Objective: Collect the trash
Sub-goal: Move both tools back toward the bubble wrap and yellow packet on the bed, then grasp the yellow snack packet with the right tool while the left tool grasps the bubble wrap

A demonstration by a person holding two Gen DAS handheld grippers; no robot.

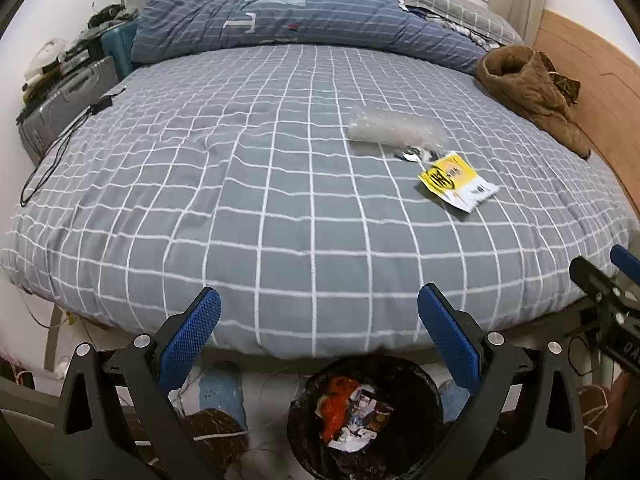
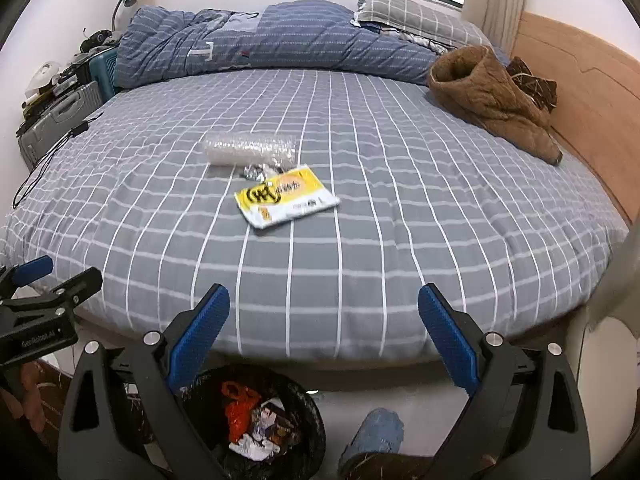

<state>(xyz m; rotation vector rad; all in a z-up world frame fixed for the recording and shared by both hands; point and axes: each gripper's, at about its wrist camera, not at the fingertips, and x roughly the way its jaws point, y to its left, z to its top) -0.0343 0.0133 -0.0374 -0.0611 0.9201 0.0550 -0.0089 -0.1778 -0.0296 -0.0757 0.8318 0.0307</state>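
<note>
A yellow and white wrapper (image 1: 456,181) (image 2: 286,196) lies flat on the grey checked bed (image 1: 240,184) (image 2: 400,208). Just behind it sits a roll of clear bubble wrap (image 1: 394,131) (image 2: 250,148), with a small silvery scrap (image 1: 416,155) (image 2: 254,171) between the two. A black bin (image 1: 368,412) (image 2: 260,420) holding red and white rubbish stands on the floor at the bed's foot. My left gripper (image 1: 318,334) hangs open above the bin, empty. My right gripper (image 2: 324,336) is open too, empty, over the bed's edge right of the bin.
A brown padded coat (image 1: 532,92) (image 2: 496,100) lies at the bed's right side by the wooden headboard (image 2: 580,92). A folded blue quilt (image 1: 300,20) (image 2: 272,36) and pillow fill the far end. A grey suitcase (image 1: 60,104) and a black cable (image 1: 52,152) sit at left.
</note>
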